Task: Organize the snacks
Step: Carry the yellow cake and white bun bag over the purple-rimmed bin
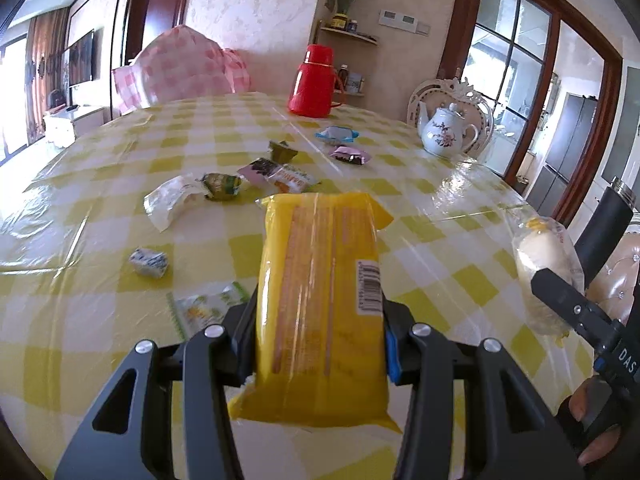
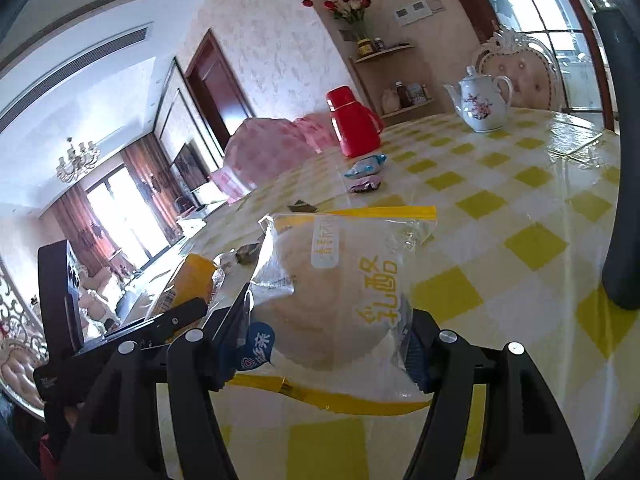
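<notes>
My left gripper (image 1: 318, 340) is shut on a long yellow biscuit pack (image 1: 320, 280), lifted above the checked table (image 1: 80, 300). My right gripper (image 2: 324, 344) is shut on a clear bag holding a pale bun (image 2: 340, 292), also off the table; the same bun bag (image 1: 544, 268) shows at the right of the left wrist view, and the yellow pack (image 2: 192, 280) at the left of the right wrist view. Several small wrapped snacks lie on the table beyond: a white wrapper (image 1: 172, 200), a green one (image 1: 222, 186), a blue-white one (image 1: 149, 263), a pink one (image 1: 350, 155).
A red thermos (image 1: 314, 80) and a white floral teapot (image 1: 446, 128) stand at the far side of the table. A pink checked cushion (image 1: 180, 64) and an ornate chair (image 1: 452, 92) sit behind it. A green-white packet (image 1: 204, 308) lies near my left fingers.
</notes>
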`<move>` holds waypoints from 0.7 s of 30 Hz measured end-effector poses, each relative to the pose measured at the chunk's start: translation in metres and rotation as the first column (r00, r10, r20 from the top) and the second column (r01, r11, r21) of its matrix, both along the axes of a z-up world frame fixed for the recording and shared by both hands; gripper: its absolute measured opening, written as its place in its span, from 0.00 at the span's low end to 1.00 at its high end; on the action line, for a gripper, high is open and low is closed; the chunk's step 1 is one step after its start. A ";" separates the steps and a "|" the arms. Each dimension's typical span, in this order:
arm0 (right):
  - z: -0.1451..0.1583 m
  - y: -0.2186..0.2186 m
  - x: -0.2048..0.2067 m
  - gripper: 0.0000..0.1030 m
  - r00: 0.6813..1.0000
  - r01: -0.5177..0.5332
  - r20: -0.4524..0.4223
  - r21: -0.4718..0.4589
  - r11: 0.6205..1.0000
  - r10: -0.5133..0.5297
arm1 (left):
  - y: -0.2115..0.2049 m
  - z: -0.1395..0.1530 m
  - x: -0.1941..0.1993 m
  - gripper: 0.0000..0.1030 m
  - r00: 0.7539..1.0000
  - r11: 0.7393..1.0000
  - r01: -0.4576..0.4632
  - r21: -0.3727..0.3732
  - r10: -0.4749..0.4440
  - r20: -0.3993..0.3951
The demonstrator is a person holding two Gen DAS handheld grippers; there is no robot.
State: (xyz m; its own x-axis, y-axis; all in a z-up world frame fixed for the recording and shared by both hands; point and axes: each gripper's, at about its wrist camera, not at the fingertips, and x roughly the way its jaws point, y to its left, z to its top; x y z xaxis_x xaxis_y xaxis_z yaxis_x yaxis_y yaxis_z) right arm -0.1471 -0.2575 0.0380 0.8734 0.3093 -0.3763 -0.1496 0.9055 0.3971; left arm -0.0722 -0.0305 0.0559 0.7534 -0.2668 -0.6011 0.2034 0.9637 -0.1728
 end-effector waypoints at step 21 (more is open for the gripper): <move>0.016 0.100 -0.048 0.62 0.969 -0.240 0.053 -0.058 0.969 0.243 | 0.119 0.016 -0.092 0.46 0.984 0.982 -0.174 0.079 0.170 0.054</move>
State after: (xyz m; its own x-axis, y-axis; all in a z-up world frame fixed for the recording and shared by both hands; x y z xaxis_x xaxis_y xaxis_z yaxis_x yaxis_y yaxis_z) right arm -0.1953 -0.1570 0.0535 0.7964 0.4958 -0.3464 -0.3882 0.8582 0.3357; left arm -0.1641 0.0884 0.0715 0.8117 -0.0811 -0.5785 0.0393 0.9957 -0.0845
